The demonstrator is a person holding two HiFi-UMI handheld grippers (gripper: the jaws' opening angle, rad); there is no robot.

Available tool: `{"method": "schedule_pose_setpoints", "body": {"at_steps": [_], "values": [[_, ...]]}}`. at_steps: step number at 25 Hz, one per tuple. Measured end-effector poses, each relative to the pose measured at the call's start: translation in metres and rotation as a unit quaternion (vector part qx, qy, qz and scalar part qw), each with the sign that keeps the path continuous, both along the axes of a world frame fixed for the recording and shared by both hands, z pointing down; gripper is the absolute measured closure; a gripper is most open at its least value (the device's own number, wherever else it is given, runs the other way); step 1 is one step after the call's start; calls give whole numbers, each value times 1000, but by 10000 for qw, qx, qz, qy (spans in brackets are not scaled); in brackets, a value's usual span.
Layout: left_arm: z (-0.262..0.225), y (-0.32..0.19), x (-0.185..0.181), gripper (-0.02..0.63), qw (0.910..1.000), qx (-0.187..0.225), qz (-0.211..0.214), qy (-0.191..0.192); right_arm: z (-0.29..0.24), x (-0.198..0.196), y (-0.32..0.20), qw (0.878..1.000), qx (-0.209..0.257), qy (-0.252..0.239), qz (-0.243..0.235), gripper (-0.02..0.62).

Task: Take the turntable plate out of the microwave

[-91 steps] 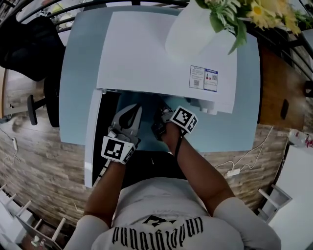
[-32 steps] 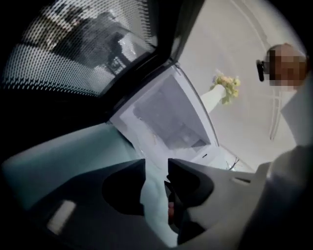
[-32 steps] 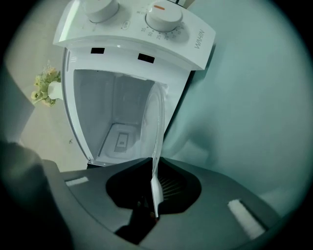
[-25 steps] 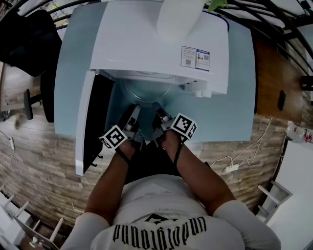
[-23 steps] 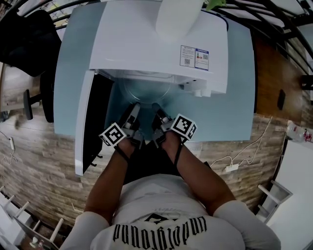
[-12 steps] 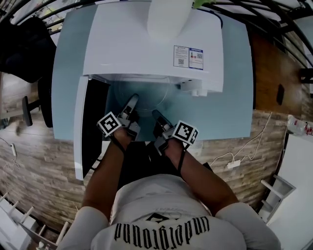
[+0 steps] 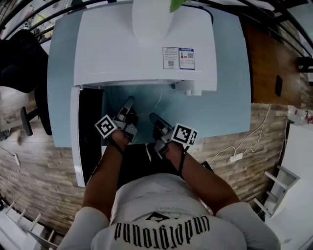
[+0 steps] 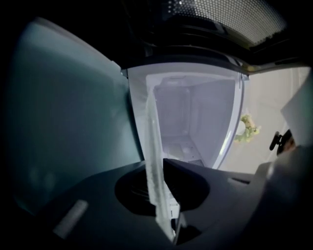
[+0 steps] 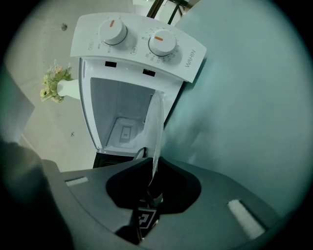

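The clear glass turntable plate (image 7: 146,101) is outside the white microwave (image 7: 146,44), held level over the light blue table (image 7: 220,97) in front of the open cavity. My left gripper (image 7: 128,103) has the plate's left edge between its jaws, which are closing on it. My right gripper (image 7: 153,117) is shut on the near right edge. In the left gripper view the plate (image 8: 152,146) runs edge-on between the jaws toward the empty cavity (image 8: 190,117). The right gripper view shows the plate (image 9: 156,129) edge-on too.
The microwave door (image 7: 78,136) hangs open to the left, past the table's front edge. A white vase (image 7: 149,14) stands on top of the microwave. A black chair (image 7: 19,63) is at the far left. Cables (image 7: 234,157) lie on the wooden floor.
The plate has come out of the cavity toward me with both grippers. The left gripper shifted along the plate's left edge and its jaws closed on it.
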State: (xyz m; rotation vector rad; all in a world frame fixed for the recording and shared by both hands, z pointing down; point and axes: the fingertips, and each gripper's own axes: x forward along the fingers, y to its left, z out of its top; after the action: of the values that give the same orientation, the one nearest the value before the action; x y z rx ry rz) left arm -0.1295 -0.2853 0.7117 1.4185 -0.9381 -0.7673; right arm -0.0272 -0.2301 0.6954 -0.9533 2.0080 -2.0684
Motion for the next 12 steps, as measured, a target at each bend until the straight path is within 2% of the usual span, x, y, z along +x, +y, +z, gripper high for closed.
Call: {"method": "schedule_pose_setpoints", "body": {"at_steps": [12], "values": [[-26,28,16,528,9993,247,-204,212,-17,16,26,9987,151,-93,-474,557]]}}
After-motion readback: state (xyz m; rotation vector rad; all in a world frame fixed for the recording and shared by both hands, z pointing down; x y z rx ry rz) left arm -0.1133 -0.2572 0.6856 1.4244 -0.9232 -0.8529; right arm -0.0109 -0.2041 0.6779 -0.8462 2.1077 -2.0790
